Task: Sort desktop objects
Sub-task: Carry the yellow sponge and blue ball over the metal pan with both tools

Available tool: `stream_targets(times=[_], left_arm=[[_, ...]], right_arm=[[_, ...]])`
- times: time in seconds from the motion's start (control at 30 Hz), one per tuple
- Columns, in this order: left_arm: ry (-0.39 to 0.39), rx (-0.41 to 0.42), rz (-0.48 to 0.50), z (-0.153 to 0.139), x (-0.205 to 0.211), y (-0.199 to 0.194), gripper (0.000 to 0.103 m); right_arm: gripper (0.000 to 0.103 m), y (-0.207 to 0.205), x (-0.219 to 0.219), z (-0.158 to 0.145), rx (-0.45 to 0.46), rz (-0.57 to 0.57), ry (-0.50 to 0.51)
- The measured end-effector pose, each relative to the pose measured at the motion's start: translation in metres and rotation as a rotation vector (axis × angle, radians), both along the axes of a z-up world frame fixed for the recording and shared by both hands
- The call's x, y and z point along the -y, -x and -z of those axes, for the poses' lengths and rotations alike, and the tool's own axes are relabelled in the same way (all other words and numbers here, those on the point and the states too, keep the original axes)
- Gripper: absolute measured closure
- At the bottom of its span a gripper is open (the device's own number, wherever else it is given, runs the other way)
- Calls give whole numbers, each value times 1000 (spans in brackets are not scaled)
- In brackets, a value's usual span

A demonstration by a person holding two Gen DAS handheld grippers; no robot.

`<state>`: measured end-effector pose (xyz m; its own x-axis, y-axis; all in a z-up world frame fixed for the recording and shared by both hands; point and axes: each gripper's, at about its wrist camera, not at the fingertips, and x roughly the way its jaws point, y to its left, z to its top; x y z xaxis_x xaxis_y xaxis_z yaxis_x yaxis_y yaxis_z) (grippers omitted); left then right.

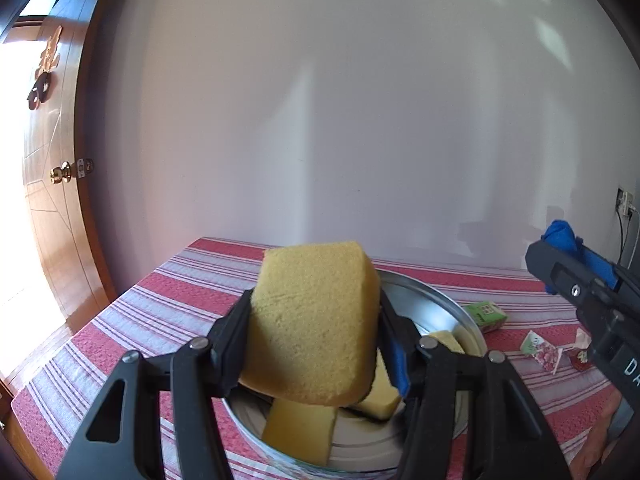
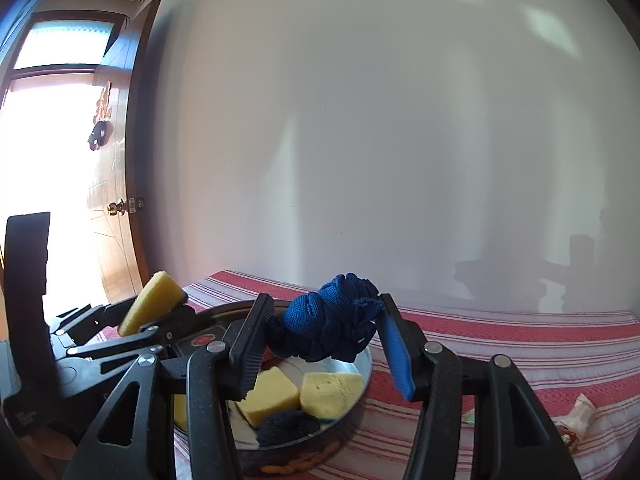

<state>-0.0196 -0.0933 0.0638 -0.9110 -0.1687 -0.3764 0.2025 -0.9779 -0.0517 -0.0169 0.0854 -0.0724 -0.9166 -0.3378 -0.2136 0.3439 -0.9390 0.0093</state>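
My left gripper (image 1: 316, 320) is shut on a large yellow sponge (image 1: 316, 320), held above a round metal tin (image 1: 436, 300) on the striped tablecloth. Two more yellow sponge pieces (image 1: 300, 432) lie inside the tin. My right gripper (image 2: 324, 336) is shut on a bunched blue cloth (image 2: 332, 320) over the same tin (image 2: 360, 376), where yellow sponges (image 2: 332, 394) and a dark scrubber (image 2: 288, 426) rest. The right gripper with its blue cloth (image 1: 564, 240) shows at the right of the left wrist view. The left gripper with its sponge (image 2: 152, 304) appears at the left of the right wrist view.
A green carton (image 1: 486, 316) and small floral packets (image 1: 540, 350) lie on the red-striped tablecloth (image 1: 160, 300) right of the tin. A packet (image 2: 580, 412) shows near the right wrist view's edge. A white wall stands behind the table; a wooden door (image 1: 52, 200) is at the left.
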Motion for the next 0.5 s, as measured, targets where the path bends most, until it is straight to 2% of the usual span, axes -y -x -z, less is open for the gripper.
stream_targets(times=[0.5], left_arm=[[-9, 58, -50, 6, 27, 17, 46]], right_arm=[[48, 37, 29, -9, 28, -8, 15]])
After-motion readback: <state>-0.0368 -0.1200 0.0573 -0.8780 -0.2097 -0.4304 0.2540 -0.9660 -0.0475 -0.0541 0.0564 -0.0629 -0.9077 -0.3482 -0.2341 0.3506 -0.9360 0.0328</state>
